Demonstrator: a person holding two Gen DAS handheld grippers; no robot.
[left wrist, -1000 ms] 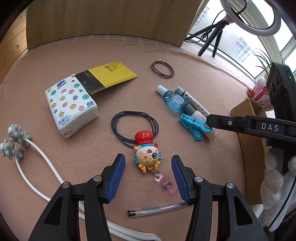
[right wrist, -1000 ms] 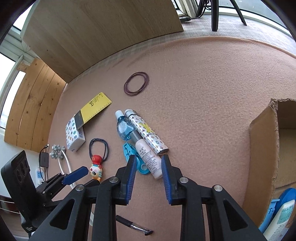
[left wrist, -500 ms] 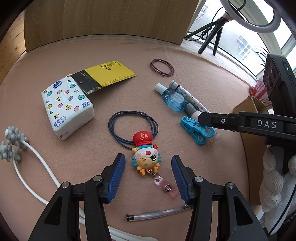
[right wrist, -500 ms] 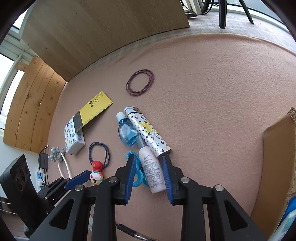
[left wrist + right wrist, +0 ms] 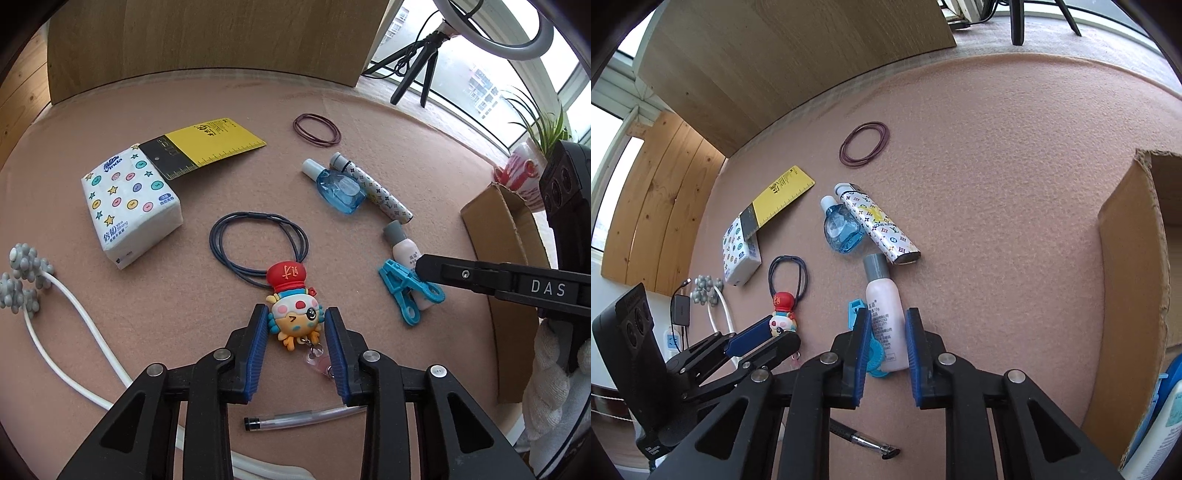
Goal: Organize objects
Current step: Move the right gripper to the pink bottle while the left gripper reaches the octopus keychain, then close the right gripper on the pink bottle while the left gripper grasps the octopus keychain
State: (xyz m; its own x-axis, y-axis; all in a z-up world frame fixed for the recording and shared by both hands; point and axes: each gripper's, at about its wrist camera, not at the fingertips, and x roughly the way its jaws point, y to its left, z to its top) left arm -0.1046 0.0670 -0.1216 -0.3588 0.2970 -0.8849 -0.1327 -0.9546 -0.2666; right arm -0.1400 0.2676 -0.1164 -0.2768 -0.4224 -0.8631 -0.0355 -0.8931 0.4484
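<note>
A cartoon badge reel [image 5: 295, 321] with a red hat lies on the pink felt mat [image 5: 221, 96]. My left gripper [image 5: 296, 309] has a blue pad against each side of it, and its jaws are closing. My right gripper [image 5: 888, 313] is closing too. Its pads press on the lower body of a pink bottle [image 5: 882, 295] with a grey cap that lies flat. A blue clip [image 5: 875, 354] lies partly under that bottle. In the left wrist view the right gripper's finger [image 5: 480, 277] reaches the pink bottle [image 5: 404, 254] and the blue clip [image 5: 406, 291].
A cardboard box [image 5: 1126, 258] stands open at the right. Loose on the mat are a tissue pack [image 5: 129, 199], a yellow ruler card [image 5: 207, 144], brown hair ties [image 5: 317, 128], a blue cord loop [image 5: 258, 243], a blue bottle [image 5: 340, 188], a patterned tube [image 5: 373, 184], a pen [image 5: 303, 417] and a white cabled massager [image 5: 26, 273].
The left jaws have closed in from wide apart onto the cartoon figure. The right gripper has slid forward around the pink bottle and narrowed onto it; the bottle has shifted slightly away from the patterned tube.
</note>
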